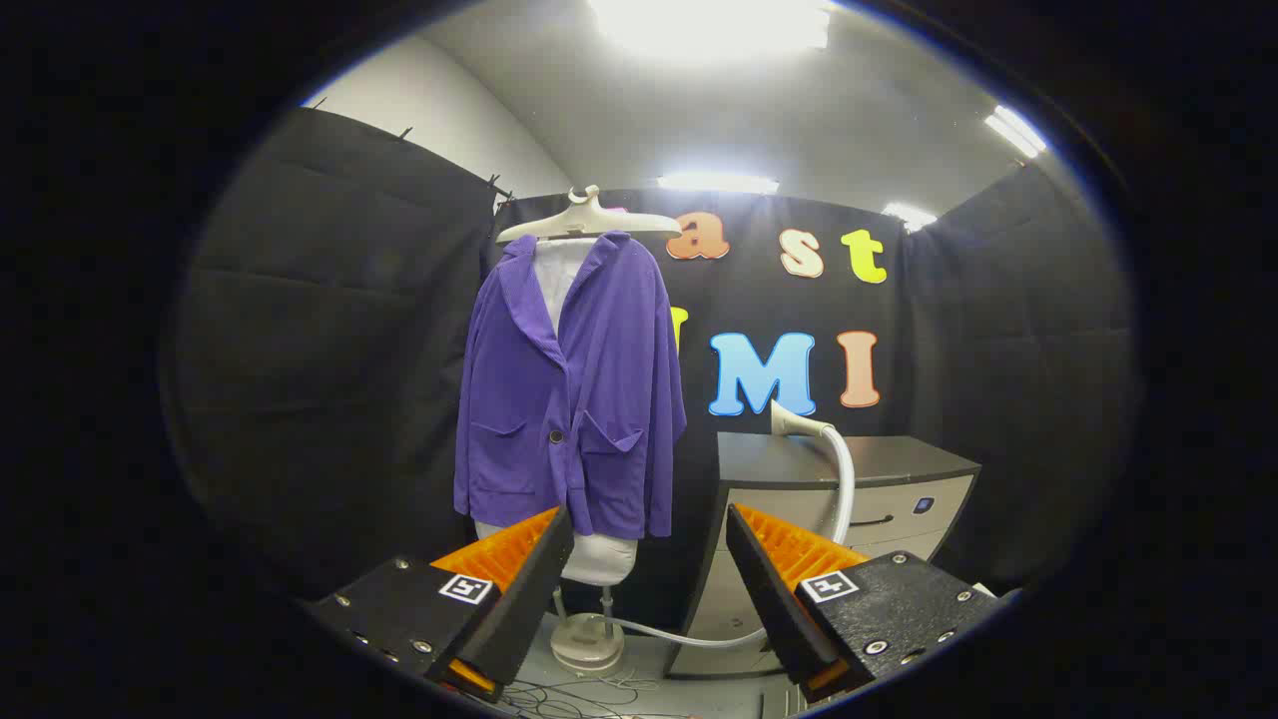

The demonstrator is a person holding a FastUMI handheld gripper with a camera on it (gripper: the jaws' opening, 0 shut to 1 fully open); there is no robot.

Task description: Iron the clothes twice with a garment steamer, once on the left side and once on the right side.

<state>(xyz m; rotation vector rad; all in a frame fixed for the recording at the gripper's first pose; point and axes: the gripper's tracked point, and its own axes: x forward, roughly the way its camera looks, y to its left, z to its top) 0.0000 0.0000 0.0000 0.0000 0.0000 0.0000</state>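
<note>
A purple jacket (569,389) hangs on a white hanger (589,222) over a white ironing form (599,559), beyond my left finger. The steamer head (794,421), white and cone-shaped, lies on top of a dark cabinet (879,461), beyond my right finger. Its white hose (845,489) curves down in front of the cabinet and runs along the floor to the round steamer base (587,639) under the jacket. My gripper (649,529) is open, well short of both the jacket and the steamer head, with nothing between its fingers.
The cabinet has a light front with a drawer handle (871,520). Loose cables (569,694) lie on the floor near the base. Black cloth walls close in the booth on the left, back and right.
</note>
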